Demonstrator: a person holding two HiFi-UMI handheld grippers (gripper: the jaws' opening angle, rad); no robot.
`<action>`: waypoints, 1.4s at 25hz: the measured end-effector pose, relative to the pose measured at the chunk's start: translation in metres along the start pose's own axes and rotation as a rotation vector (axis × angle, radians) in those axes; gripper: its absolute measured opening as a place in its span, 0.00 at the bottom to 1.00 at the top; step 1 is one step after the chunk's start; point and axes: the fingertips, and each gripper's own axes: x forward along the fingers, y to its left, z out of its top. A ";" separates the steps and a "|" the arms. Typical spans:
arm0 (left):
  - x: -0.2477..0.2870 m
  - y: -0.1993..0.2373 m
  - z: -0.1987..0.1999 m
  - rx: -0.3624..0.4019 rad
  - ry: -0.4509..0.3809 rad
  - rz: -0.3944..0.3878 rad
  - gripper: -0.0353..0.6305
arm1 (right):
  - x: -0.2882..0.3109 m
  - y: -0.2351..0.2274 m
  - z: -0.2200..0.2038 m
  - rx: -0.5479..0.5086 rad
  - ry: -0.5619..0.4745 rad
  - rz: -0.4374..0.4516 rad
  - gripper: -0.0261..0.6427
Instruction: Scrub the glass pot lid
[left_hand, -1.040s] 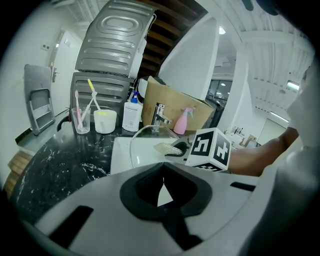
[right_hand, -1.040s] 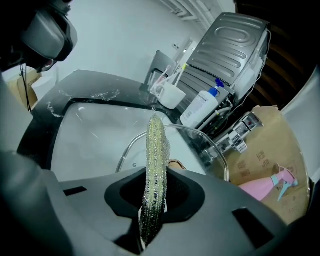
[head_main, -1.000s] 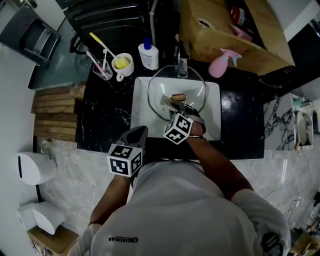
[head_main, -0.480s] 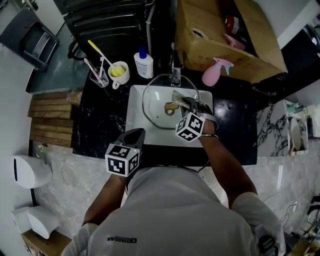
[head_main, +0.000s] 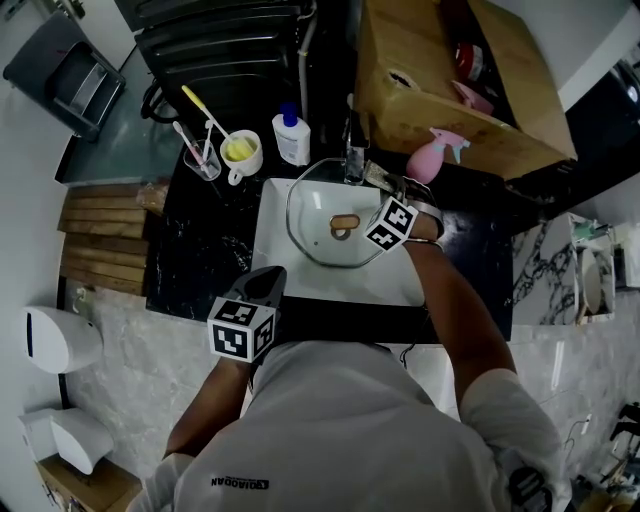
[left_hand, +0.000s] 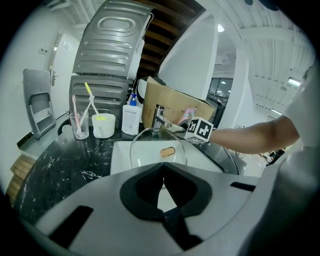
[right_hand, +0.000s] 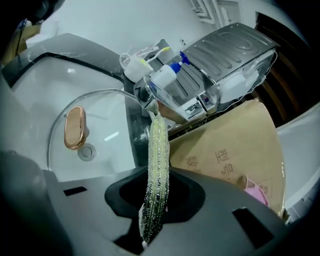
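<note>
The glass pot lid (head_main: 335, 228) with its copper handle (head_main: 343, 224) lies in the white sink (head_main: 400, 285). At the lid's back right rim, close to the faucet (head_main: 354, 150), my right gripper (head_main: 386, 192) is shut on a glittery green scrubber (head_main: 373, 176). In the right gripper view the scrubber (right_hand: 156, 165) stands up between the jaws, with the lid (right_hand: 100, 125) and handle (right_hand: 74, 127) to its left. My left gripper (head_main: 267, 282) hovers at the sink's front edge, jaws shut on nothing. Its own view shows the lid (left_hand: 150, 142) ahead of the left gripper (left_hand: 161, 167).
On the black counter (head_main: 200, 250) behind the sink stand a white soap bottle (head_main: 293, 135), a cup (head_main: 243, 150), a glass with toothbrushes (head_main: 200, 155) and a pink spray bottle (head_main: 430, 155). A cardboard box (head_main: 450, 90) rises at the back right.
My right gripper has carried the scrubber from over the lid's middle up and right to the back rim by the faucet. The left gripper has stayed put.
</note>
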 end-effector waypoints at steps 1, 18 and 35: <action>-0.001 0.002 0.000 -0.004 -0.001 0.005 0.08 | 0.002 0.001 0.003 0.001 -0.006 0.004 0.15; -0.004 0.005 -0.006 -0.021 0.003 0.024 0.08 | 0.021 0.006 0.023 -0.289 -0.042 -0.101 0.15; -0.006 0.001 -0.012 -0.023 -0.003 0.023 0.08 | 0.009 0.037 0.033 -0.353 -0.149 -0.016 0.15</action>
